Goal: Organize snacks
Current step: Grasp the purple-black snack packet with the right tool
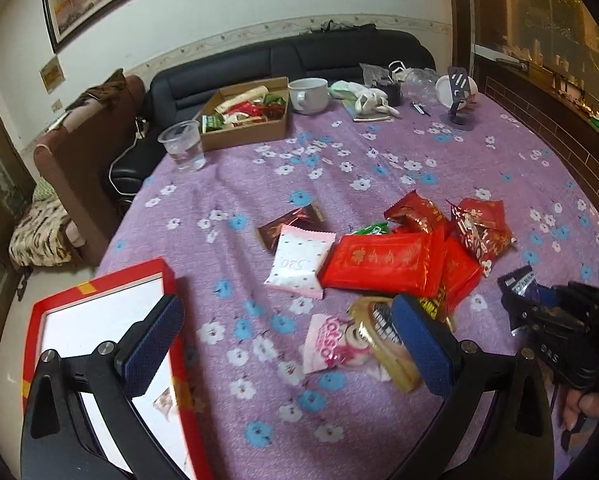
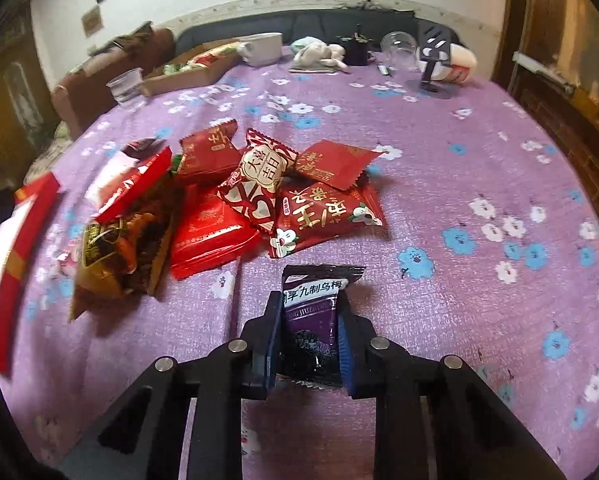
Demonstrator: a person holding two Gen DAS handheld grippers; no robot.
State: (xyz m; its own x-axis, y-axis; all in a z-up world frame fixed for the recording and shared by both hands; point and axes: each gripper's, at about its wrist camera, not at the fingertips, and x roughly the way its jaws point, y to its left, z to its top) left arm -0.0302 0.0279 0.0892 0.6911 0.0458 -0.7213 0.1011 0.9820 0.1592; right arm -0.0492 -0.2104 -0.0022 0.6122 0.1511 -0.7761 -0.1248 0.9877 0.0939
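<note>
A pile of snack packets lies on the purple flowered tablecloth (image 1: 379, 152): a flat red pack (image 1: 379, 260), a pink-white packet (image 1: 299, 260), a brown packet (image 1: 291, 222) and a gold-brown one (image 1: 383, 336). My left gripper (image 1: 287, 344) is open above the near edge of the pile, its left finger over a red box with a white inside (image 1: 99, 300). My right gripper (image 2: 309, 320) is shut on a dark purple plum packet (image 2: 313, 304), just in front of the red packets (image 2: 323, 208). In the left wrist view the right gripper (image 1: 539, 308) shows at the right edge.
At the far side stand a cardboard box (image 1: 243, 136) holding snacks, a clear plastic cup (image 1: 183, 144), a white mug (image 1: 309, 94), a cloth bundle (image 1: 363, 98) and a black stand (image 1: 457, 96). A dark sofa (image 1: 299, 56) runs behind the table. The red box (image 2: 31, 200) is left of the pile.
</note>
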